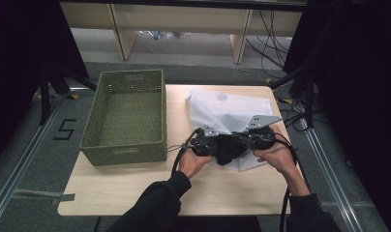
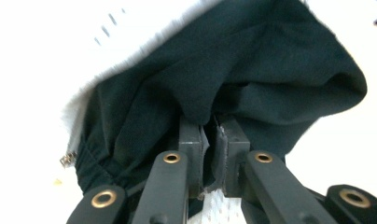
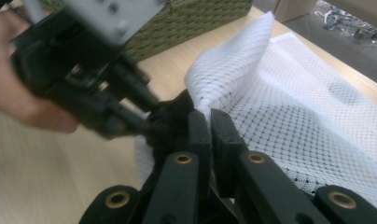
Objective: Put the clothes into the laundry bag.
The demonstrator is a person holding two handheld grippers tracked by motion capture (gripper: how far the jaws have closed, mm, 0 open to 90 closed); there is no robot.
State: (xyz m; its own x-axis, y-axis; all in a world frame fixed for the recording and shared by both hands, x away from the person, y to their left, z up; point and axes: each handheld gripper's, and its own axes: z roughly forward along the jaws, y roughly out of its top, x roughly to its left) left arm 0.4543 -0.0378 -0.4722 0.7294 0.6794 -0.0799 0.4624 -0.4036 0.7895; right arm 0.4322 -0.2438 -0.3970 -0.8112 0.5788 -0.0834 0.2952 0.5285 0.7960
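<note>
Where the high view looks down on the table [image 1: 135, 193], both hands meet near its middle: the left gripper [image 1: 221, 145] and the right gripper [image 1: 238, 143] point inward at each other, with a bunched dark cloth [image 1: 227, 151] between them, resting on the near edge of a white mesh bag [image 1: 232, 108]. The bag spreads away from the person toward the far edge; a green woven basket [image 1: 128, 113] stands well apart to the left. Neither hand is nearer the cloth, since both are at it.

Left gripper view: the left gripper [image 2: 209, 133] has its jaws drawn together on a fold of the dark cloth [image 2: 252, 70], with a sliver of white mesh [image 2: 214, 205] caught between the pads. The cloth bulges directly ahead of the jaw tips, against the white bag [image 2: 46, 56].

Right gripper view: the right gripper [image 3: 209, 122] is clamped on the lifted edge of the mesh bag [image 3: 294, 107], the bag running away ahead and to the right. The dark cloth [image 3: 170, 121] lies just beside its jaws on the left, touching the left gripper [image 3: 147, 114], which is blurred. Judged from this, the next move turns on the cloth lying at the bag's near edge, level with both jaw pairs.
</note>
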